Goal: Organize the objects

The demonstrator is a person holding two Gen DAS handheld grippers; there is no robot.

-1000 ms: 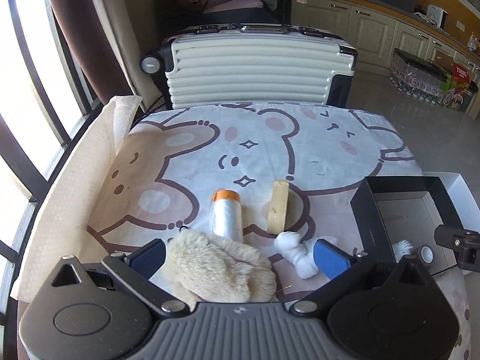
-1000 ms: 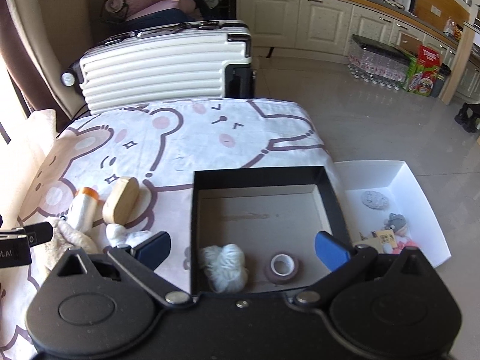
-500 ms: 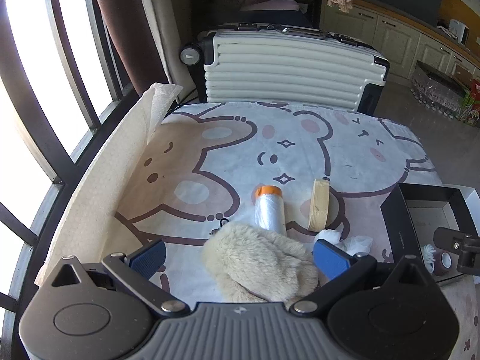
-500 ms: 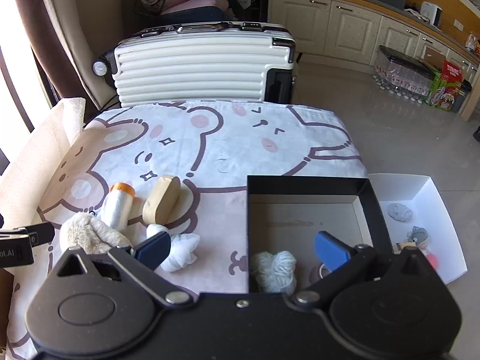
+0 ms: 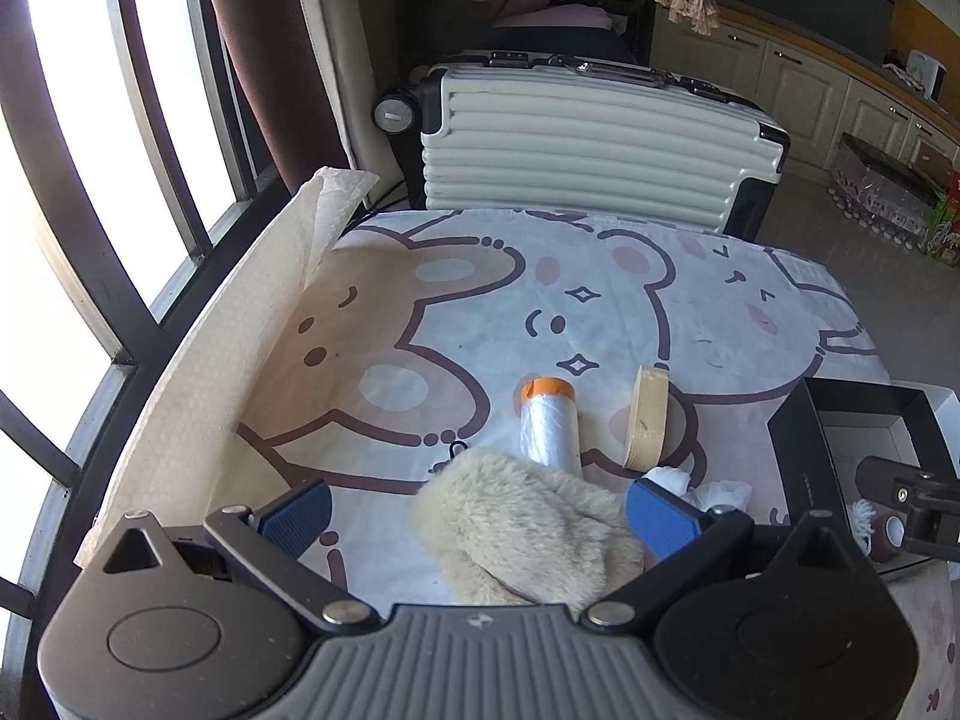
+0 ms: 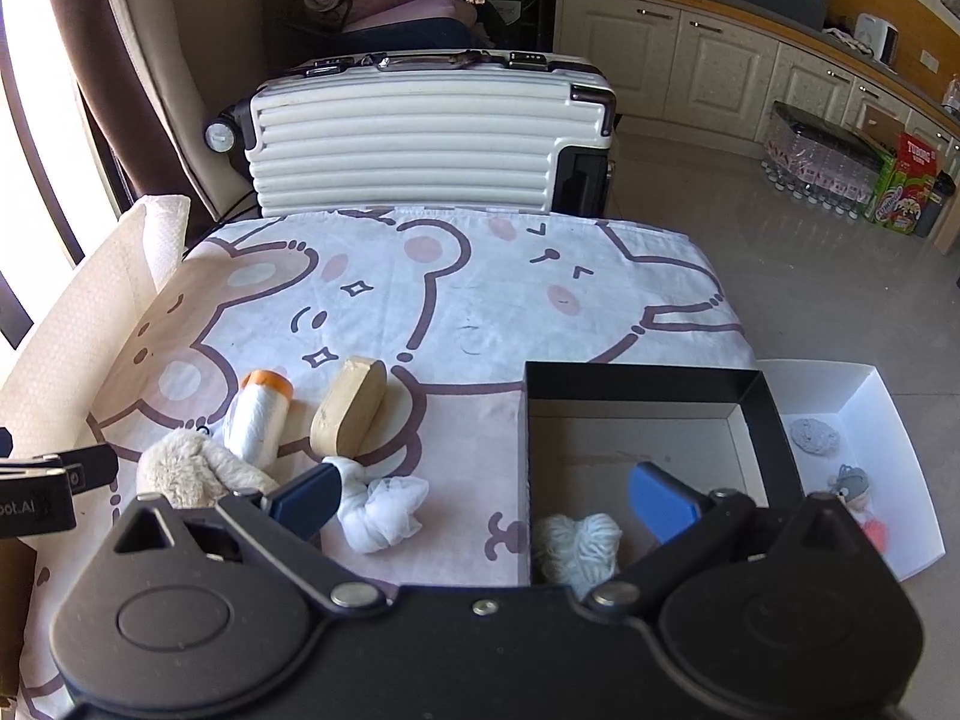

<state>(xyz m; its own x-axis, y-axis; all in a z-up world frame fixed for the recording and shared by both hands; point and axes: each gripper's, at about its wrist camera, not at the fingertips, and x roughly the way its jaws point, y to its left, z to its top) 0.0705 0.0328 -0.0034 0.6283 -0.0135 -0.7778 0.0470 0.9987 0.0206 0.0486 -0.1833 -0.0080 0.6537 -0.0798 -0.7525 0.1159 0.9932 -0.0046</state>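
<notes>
Both tools, the left tool [image 5: 477, 516] and the right tool [image 6: 483, 498], are staying wide open, holding nothing. The fluffy toy [image 5: 528, 528] is lying on the bear-print desk [image 6: 480, 300], in front of the white suitcase [image 6: 420, 144], left of the black box [image 6: 648, 384].

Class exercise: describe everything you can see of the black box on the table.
The black box is an open, lidless, shallow rectangle, seemingly cardboard: black walls, pale brownish floor. It sits at the table's right edge on the bear-print cloth. Inside, near the front wall, lie a pale yarn ball and a small tape roll.
</notes>
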